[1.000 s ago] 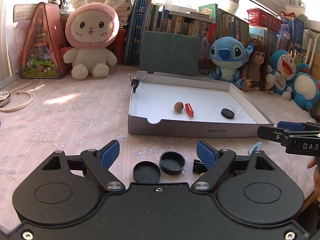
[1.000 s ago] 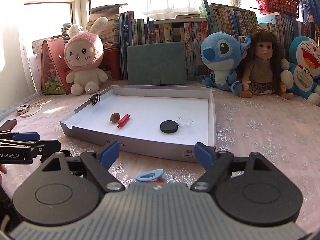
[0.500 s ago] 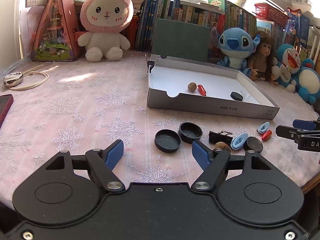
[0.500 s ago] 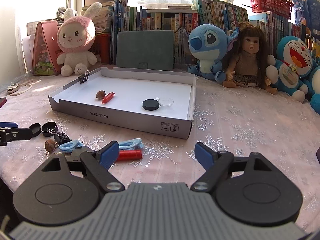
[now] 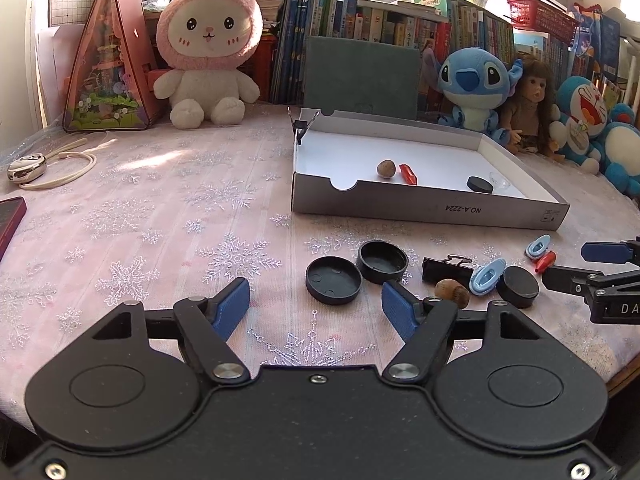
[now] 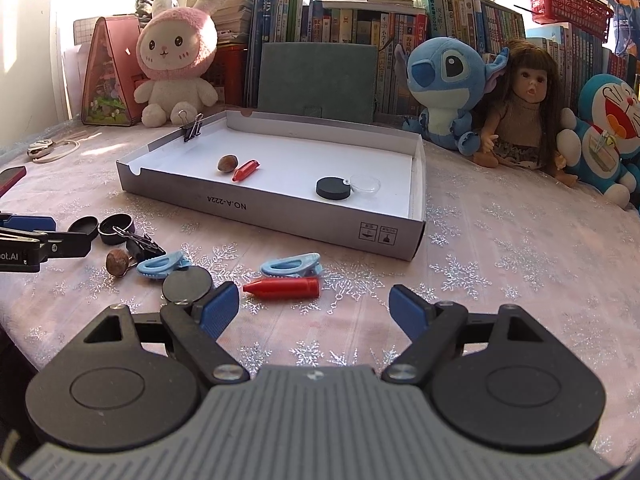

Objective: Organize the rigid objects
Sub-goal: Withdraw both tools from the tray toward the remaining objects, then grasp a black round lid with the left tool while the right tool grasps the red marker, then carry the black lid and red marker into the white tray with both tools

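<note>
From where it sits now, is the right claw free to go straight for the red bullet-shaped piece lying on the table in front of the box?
Probably yes. The right claw is open and empty, and the red piece lies just ahead of its left finger with bare cloth between; only a blue clip sits close behind it.

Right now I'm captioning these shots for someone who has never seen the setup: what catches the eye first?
Probably the shallow white box mid-table, holding a nut, a red piece, a black disc and a clear dish. Next, the pink-hooded bunny and blue plush before the books. Loose clips, caps and a red crayon-like piece lie before both open grippers.
</note>
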### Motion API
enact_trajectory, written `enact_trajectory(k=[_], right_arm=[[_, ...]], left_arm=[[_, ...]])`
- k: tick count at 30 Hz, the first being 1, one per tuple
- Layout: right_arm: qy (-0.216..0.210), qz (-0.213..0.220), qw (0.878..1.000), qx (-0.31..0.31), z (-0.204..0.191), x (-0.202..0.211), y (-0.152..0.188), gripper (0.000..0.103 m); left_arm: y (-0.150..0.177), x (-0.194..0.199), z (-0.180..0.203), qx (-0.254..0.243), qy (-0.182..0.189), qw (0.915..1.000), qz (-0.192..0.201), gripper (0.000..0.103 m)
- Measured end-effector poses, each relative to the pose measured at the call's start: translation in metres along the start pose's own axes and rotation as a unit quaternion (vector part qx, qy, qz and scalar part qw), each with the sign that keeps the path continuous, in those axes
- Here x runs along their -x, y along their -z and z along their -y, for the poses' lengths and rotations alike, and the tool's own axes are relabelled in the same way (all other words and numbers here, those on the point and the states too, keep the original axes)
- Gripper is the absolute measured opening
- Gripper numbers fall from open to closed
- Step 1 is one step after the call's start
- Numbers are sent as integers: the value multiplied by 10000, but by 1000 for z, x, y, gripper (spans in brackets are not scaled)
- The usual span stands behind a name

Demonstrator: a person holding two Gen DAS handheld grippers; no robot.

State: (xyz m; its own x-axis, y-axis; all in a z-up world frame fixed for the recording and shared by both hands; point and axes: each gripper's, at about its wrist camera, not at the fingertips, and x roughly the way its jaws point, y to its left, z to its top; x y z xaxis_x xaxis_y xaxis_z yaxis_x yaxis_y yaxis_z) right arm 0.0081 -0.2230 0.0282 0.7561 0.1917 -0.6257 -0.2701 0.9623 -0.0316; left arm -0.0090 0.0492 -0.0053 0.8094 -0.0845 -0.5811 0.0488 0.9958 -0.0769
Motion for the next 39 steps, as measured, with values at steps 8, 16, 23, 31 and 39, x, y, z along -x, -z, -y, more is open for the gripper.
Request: enact_trajectory(k=[8, 16, 23, 31, 39], right_arm=[[169, 32, 9998, -94, -7, -7, 1, 82], [162, 24, 9994, -292, -10, -9, 1, 76], [195, 101, 9980, -585, -11, -6, 0, 50], [364, 275, 9971, -614, -3, 3, -12, 50], [349, 320, 9943, -952, 23, -4, -45, 50]], left_arm=[[2, -7, 10, -234, -276, 9993, 89, 69], [1, -8, 13, -288, -263, 9991, 157, 50], [-5, -4, 9, 24, -300, 9994, 172, 30], [-30, 4, 0, 177, -235, 9990, 337, 30], [-80, -5, 0, 412, 367, 9980, 319, 30]])
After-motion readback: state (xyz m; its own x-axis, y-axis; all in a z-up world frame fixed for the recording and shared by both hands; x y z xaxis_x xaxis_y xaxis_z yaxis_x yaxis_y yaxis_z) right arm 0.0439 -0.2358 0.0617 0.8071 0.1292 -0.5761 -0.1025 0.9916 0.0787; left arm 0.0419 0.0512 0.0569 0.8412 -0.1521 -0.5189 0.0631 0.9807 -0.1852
